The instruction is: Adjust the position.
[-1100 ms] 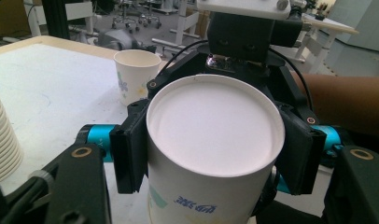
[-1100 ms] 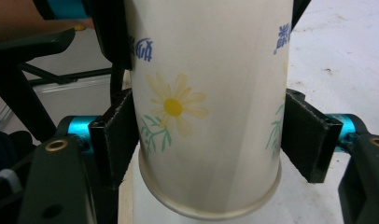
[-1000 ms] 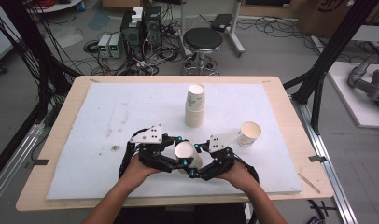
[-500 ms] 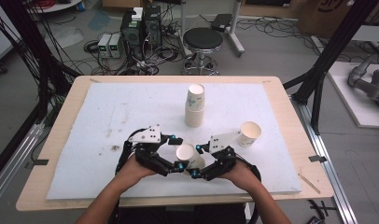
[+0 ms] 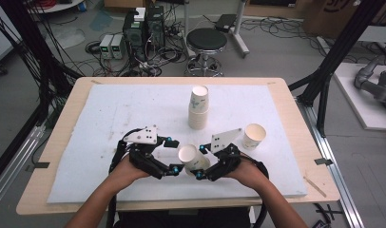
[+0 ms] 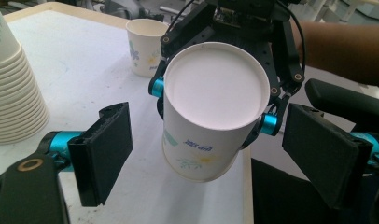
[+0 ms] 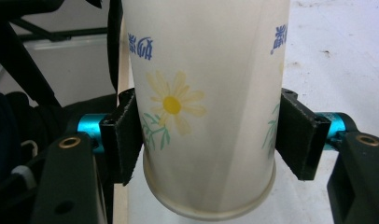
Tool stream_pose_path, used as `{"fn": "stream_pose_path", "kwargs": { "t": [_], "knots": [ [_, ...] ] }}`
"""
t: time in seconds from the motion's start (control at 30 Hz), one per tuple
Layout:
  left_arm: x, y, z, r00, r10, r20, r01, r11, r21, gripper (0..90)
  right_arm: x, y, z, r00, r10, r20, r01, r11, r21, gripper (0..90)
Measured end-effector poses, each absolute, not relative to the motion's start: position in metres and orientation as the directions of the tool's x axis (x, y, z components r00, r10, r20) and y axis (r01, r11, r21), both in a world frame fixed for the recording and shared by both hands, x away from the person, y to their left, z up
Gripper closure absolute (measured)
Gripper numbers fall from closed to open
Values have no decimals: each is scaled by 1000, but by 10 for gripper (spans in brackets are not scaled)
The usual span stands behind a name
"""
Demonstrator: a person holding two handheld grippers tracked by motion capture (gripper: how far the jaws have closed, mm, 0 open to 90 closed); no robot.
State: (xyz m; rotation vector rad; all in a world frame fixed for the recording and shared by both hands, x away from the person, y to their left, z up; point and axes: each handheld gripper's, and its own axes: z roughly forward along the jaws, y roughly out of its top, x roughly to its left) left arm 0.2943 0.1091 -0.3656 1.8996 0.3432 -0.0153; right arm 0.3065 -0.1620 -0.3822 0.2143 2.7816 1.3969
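Note:
A white paper cup (image 5: 191,157) with a daisy print hangs tilted above the mat's near edge, and my right gripper (image 5: 200,161) is shut on it. The right gripper view has its pads (image 7: 127,135) pressed on both sides of the cup (image 7: 206,93), whose print reads upside down. In the left gripper view the cup's mouth (image 6: 213,86) faces the camera, held by the right gripper (image 6: 212,105). My left gripper (image 6: 211,154) stands open, one jaw on each side of the cup without touching it. From above, the left gripper (image 5: 174,155) sits just left of the cup.
A tall stack of paper cups (image 5: 198,107) stands mid-mat, and the stack (image 6: 10,93) is at the left of the left gripper view. A single upright cup (image 5: 254,136) stands at the right. The white mat (image 5: 110,114) covers a wooden table.
Both hands and the held cup have drifted slightly toward the near edge of the table. The stack and the single cup have not moved.

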Motion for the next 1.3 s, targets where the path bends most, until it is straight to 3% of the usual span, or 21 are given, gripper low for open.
{"fn": "stream_pose_path", "kwargs": {
  "t": [1.03, 1.3],
  "knots": [
    [302, 92, -362, 972, 185, -144, 221, -512, 830, 180, 313, -133, -376, -999, 48, 16, 47, 756, 653, 320],
    [304, 88, -364, 974, 170, -149, 218, -544, 810, 229, 312, -127, -379, -1000, 31, 4, 28, 802, 597, 320]
  ]
}}
